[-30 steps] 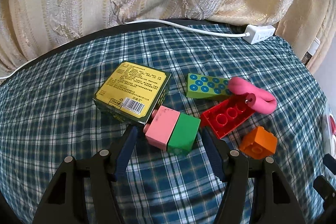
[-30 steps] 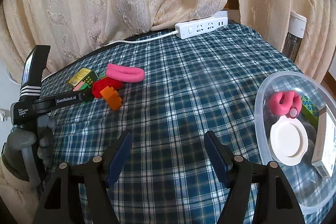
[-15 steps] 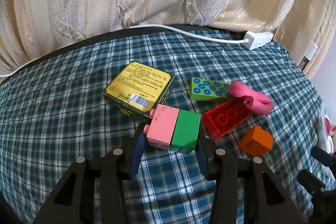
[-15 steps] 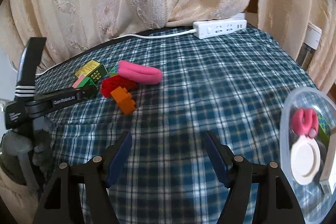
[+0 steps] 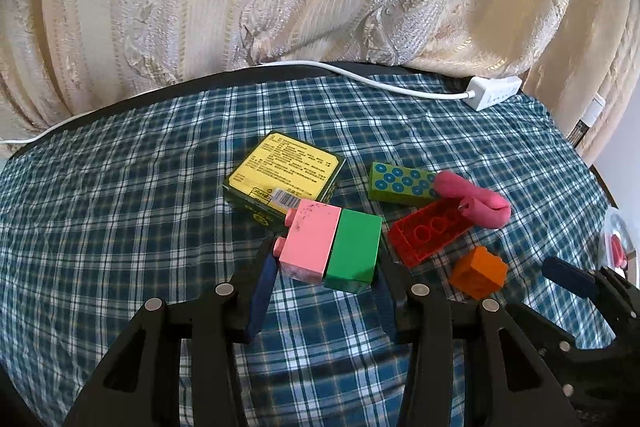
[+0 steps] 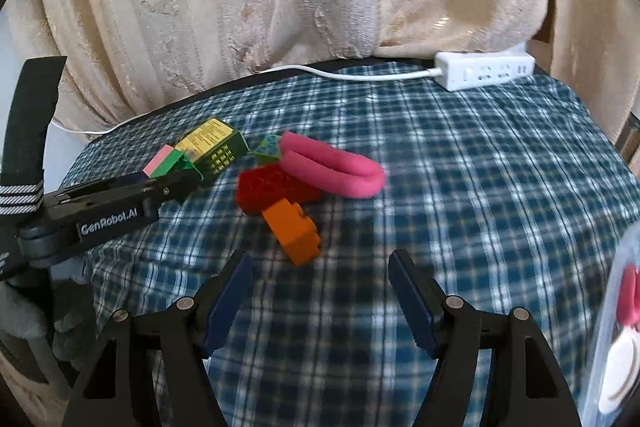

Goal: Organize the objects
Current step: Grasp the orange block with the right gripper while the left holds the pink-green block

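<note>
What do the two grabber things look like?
Both are black plastic with silver screws and two dark blue finger pads. The left gripper has white "GenRobot.AI" lettering on its side and a black strap with white stripes. The right gripper looks the same from behind.

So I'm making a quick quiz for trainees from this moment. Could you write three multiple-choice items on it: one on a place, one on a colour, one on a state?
1. Where is the pink and green block?
A. in the clear tub
B. between the left gripper's fingers
C. on the power strip

2. What colour is the small block nearest the right gripper?
A. orange
B. white
C. purple

3. How is the right gripper?
A. shut on foam
B. holding a box
C. open, holding nothing

Answers: 1 B, the left gripper has a finger on each side of it; 2 A, the orange block lies just ahead of the fingers; 3 C, its fingers stand wide apart over plaid cloth.
</note>
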